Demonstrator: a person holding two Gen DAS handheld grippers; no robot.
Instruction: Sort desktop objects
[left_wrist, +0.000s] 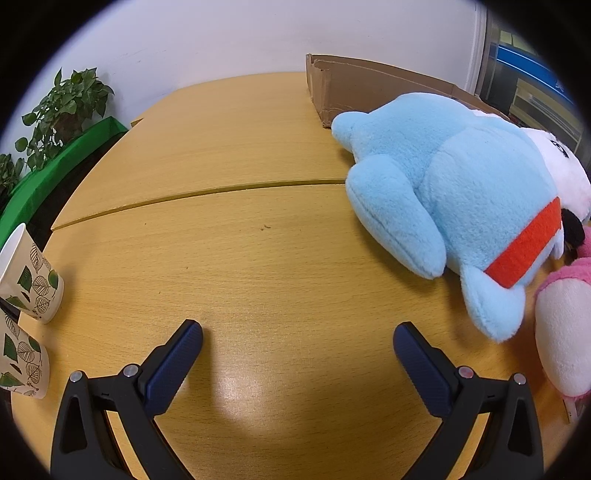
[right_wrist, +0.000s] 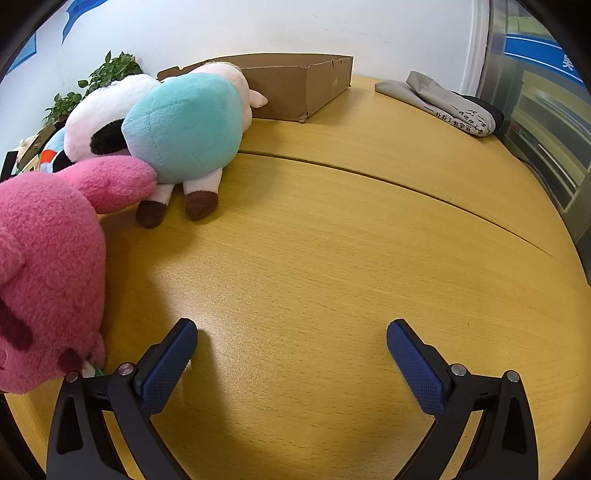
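Note:
In the left wrist view a light blue plush (left_wrist: 454, 192) with a red-orange collar lies on the wooden table (left_wrist: 229, 236) at the right, with a pink and white plush (left_wrist: 565, 332) beside it. My left gripper (left_wrist: 297, 332) is open and empty above bare table. Two leaf-print paper cups (left_wrist: 29, 280) stand at the left edge. In the right wrist view a pink plush (right_wrist: 48, 266) lies at the left, a teal plush (right_wrist: 184, 125) and a white and black plush (right_wrist: 103, 114) behind it. My right gripper (right_wrist: 291, 332) is open and empty.
A cardboard box (left_wrist: 354, 88) stands at the back of the table; it also shows in the right wrist view (right_wrist: 295, 88). Folded grey cloth (right_wrist: 443, 103) lies at the back right. Potted plants (left_wrist: 66, 107) and a green strip stand off the table's left side.

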